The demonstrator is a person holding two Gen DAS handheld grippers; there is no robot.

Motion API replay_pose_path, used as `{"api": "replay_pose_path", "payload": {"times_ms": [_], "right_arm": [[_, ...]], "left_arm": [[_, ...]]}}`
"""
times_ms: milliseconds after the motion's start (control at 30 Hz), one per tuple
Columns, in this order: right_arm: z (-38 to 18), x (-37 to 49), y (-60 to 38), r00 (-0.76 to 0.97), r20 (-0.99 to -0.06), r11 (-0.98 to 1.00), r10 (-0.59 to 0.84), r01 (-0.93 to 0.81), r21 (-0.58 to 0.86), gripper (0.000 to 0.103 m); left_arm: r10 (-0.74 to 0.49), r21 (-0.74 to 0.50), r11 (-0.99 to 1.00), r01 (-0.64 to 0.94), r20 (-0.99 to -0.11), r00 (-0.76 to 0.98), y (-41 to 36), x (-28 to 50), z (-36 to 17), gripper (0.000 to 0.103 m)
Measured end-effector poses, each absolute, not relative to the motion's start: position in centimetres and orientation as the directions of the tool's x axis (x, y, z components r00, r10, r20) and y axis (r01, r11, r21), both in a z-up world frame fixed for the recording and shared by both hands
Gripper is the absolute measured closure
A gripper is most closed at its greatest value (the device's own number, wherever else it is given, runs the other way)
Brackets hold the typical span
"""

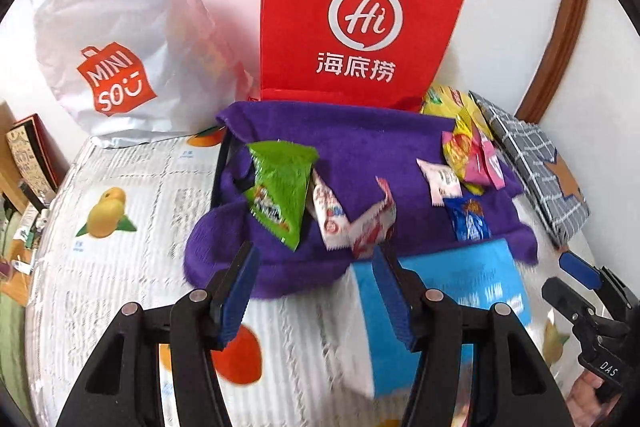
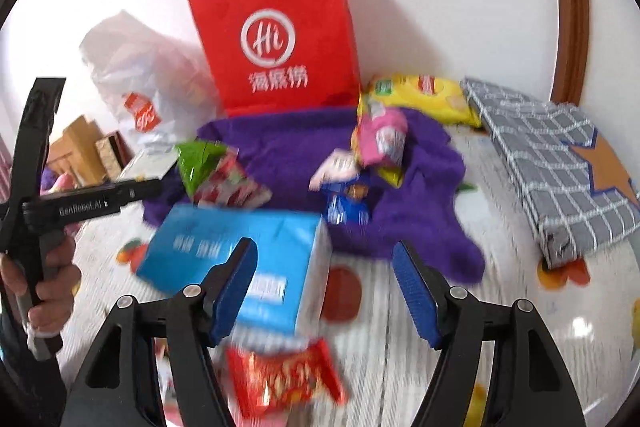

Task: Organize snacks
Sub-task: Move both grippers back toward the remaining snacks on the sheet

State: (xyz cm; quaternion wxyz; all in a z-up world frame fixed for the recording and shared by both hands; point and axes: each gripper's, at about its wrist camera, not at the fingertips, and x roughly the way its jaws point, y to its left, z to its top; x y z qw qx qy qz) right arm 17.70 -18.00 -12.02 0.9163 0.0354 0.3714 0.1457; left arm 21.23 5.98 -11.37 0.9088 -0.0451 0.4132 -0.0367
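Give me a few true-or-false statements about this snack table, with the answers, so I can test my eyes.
1. The red paper bag stands upright behind the purple cloth. True.
2. The left gripper is clamped on the green snack packet. False: it is open and holds nothing.
3. The blue box lies on the table in front of the cloth. True.
4. The right gripper holds the red snack packet. False: it is open; the packet lies below it.

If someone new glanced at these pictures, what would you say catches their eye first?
Probably the tall red paper bag standing against the wall, with a purple towel spread before it and strewn with snack packets, notably a green one. Nearer the open fingers lies a blue box.
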Motion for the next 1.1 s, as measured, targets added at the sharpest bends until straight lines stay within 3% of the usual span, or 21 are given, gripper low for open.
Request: {"api": "replay_pose_path", "payload": {"times_ms": [367,733,867,1100], "right_arm": [[-17.0,14.9,-17.8,0.532,-0.772,0.932,0.347,-0.285,0.223,0.030],[-18.6,15.4,-15.9,0.496,-0.813,0.931,0.305,-0.335,0.145,0.030],[-18.3,15.2,-15.5,0.497,-0.805,0.924,0.323,-0.351,0.153,0.048],[-17.6,14.5,-15.9,0.525,-0.780,0.925,0.341,-0.337,0.178,0.058]], "left_arm": [[-0.143,-0.141,0.988,0.054,-0.755,0.640,6.9,16.6,-12.1,0.045],[-0.145,-0.158,0.987,0.037,-0.757,0.638,8.4,14.1,-12.5,0.045],[-0.153,-0.174,0.984,0.030,-0.763,0.628,8.9,13.4,-13.0,0.045],[-0.170,-0.197,0.980,0.023,-0.773,0.611,9.3,12.6,-14.4,0.045]]}}
